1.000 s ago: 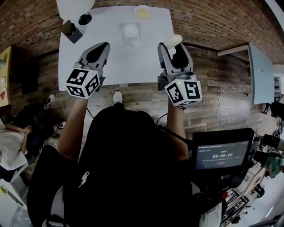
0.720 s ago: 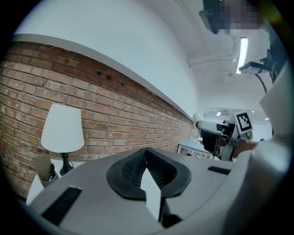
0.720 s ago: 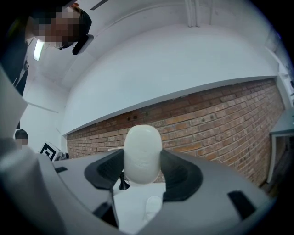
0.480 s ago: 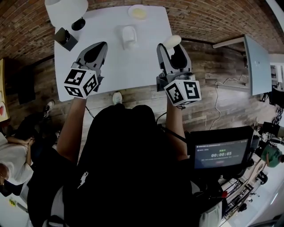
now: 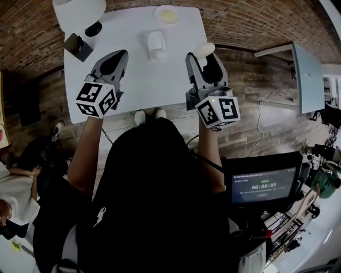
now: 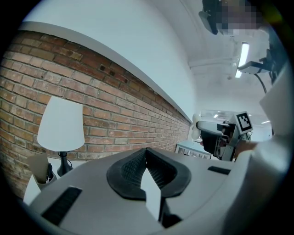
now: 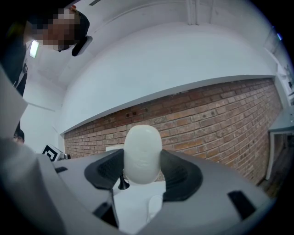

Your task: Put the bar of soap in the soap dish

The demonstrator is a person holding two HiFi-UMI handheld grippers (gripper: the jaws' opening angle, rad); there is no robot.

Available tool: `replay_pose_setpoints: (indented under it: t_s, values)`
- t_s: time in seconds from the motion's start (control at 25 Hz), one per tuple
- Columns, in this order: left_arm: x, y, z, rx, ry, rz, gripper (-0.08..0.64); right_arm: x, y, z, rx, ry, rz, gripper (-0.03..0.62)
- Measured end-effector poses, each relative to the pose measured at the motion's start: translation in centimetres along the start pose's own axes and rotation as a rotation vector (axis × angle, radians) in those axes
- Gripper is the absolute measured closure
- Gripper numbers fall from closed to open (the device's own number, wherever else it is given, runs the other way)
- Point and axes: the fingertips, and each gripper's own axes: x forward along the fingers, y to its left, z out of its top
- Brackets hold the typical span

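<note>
Right tool [image 7: 142, 161]: jaws pinched on the bar of soap [image 7: 143, 153], a pale oval bar standing upright between the dark ribbed pads, its upper half clear above them. In the head view the right tool [image 5: 205, 61] is held in the air at the tabletop's right edge, with the bar of soap [image 5: 204, 49] at its tip.

Left tool [image 6: 146, 158]: pads pressed together at the tips, nothing between them. In the head view the left tool [image 5: 116, 61] is over the tabletop's left half, well apart from the right one.

Tabletop [image 5: 138, 74]: white, rectangular, mostly bare.
- Soap dish [image 5: 155, 44]: white, oblong, near the middle towards the far side, between the two tools and beyond them. Nothing in it. It also shows low between the right tool's jaws [image 7: 155, 205].
- Small round dish [image 5: 167, 14] with a pale yellow centre, at the far edge, beyond the soap dish.
- Lamp [image 5: 80, 10] with a white shade and a dark base, at the far left corner; from the left tool's view the lamp [image 6: 60, 124] stands against the wall.
- Dark box [image 5: 79, 46] just beside the lamp, nearer the person.

Room: red brick wall [image 6: 115, 101] behind the tabletop, white ceiling above with strip lights. Wood-plank floor [image 5: 256, 26]. The person's pale shoes [image 5: 149, 114] are at the tabletop's near edge. A second pale table [image 5: 311, 80] stands to the right, with a white cable [image 5: 264, 128] trailing on the floor beside it. A screen [image 5: 265, 186] showing a timer is at lower right. Another person [image 5: 10, 197] is at the left edge.
</note>
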Motion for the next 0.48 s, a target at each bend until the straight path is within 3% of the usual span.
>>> replay_pose_setpoints:
  t_s: [0.48]
  values:
    - [1.0,-0.2,-0.4,0.0,-0.005,0.03,0.554,1.8,-0.1,-1.0,0.015,0.017,0.06,0.338]
